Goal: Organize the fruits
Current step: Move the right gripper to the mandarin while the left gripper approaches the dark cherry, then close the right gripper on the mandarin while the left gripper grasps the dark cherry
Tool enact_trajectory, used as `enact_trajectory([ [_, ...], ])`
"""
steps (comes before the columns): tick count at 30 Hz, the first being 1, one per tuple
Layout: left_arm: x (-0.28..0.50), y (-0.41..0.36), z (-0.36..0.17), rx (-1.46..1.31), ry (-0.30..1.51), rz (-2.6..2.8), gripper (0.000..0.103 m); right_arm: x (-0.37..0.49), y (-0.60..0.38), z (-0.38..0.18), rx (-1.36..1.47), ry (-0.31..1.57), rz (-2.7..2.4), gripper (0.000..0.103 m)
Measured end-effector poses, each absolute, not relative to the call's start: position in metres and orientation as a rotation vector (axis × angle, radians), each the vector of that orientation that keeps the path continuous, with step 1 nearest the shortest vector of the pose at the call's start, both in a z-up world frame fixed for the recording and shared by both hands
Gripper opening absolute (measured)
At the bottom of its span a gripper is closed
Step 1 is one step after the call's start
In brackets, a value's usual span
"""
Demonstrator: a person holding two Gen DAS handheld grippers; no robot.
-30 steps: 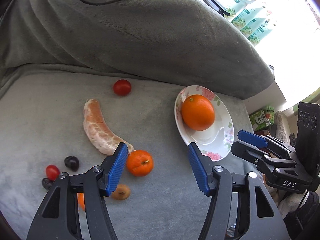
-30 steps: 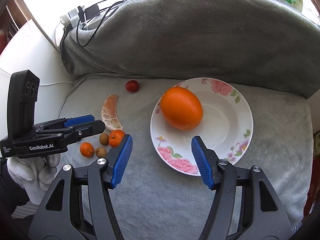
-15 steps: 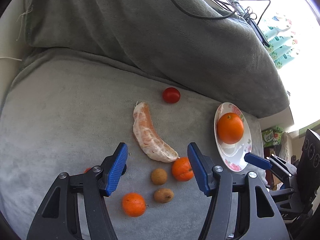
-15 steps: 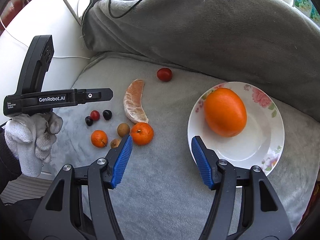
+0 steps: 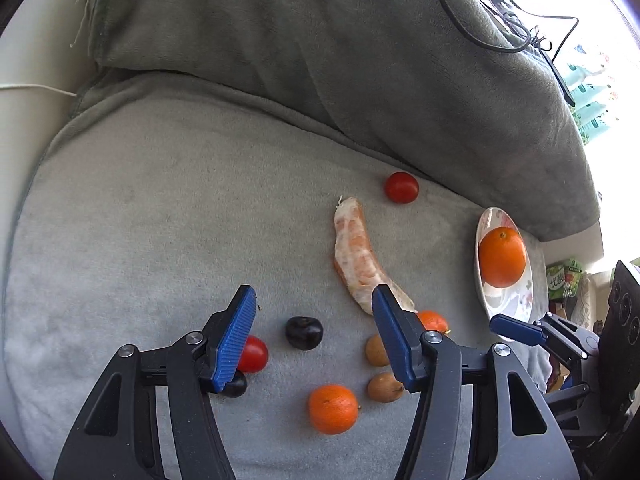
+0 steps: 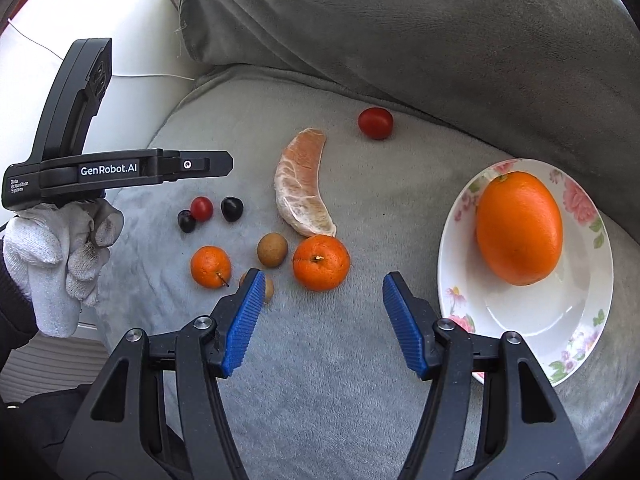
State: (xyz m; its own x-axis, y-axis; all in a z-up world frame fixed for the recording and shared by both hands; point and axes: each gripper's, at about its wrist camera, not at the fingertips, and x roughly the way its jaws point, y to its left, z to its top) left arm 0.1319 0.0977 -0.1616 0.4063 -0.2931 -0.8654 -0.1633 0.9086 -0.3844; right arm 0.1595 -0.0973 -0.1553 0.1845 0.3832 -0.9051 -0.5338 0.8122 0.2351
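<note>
A big orange lies in a white flowered plate on the right; the plate also shows in the left wrist view. Loose on the grey cushion are a peeled pomelo segment, two mandarins, brown longans, cherry tomatoes and dark cherries. My left gripper is open and empty, hovering over a dark cherry. My right gripper is open and empty, just in front of the larger mandarin.
The cushion's grey backrest rises behind the fruit, with black cables on top. The cushion's left edge drops off to a white surface. My gloved left hand holds the left gripper at the cushion's left edge.
The left gripper has swung left, away from the plate, and now hovers over the small fruits. The right gripper has also turned left, from the plate toward the mandarins.
</note>
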Motion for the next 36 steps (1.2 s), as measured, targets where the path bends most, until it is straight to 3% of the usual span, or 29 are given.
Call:
enact_trajectory([
  [5,0.127,0.092,-0.165,-0.377,1.184,-0.109,0.039,0.165,-0.092,-0.168,-0.135,1.261,0.64,0.064],
  [18,0.127,0.054,-0.174,-0.102,1.223,-0.16,0.037,0.177,-0.089,-0.186,-0.096,1.312,0.626,0.064],
  [28,0.14,0.052,-0.188,-0.077,1.259,-0.166,0.031,0.18,-0.08,-0.195,-0.105,1.332,0.618,0.064],
  [36,0.15,0.061,-0.195,-0.099,1.275,-0.172,0.023,0.184,-0.074,-0.204,-0.102,1.354,0.621,0.054],
])
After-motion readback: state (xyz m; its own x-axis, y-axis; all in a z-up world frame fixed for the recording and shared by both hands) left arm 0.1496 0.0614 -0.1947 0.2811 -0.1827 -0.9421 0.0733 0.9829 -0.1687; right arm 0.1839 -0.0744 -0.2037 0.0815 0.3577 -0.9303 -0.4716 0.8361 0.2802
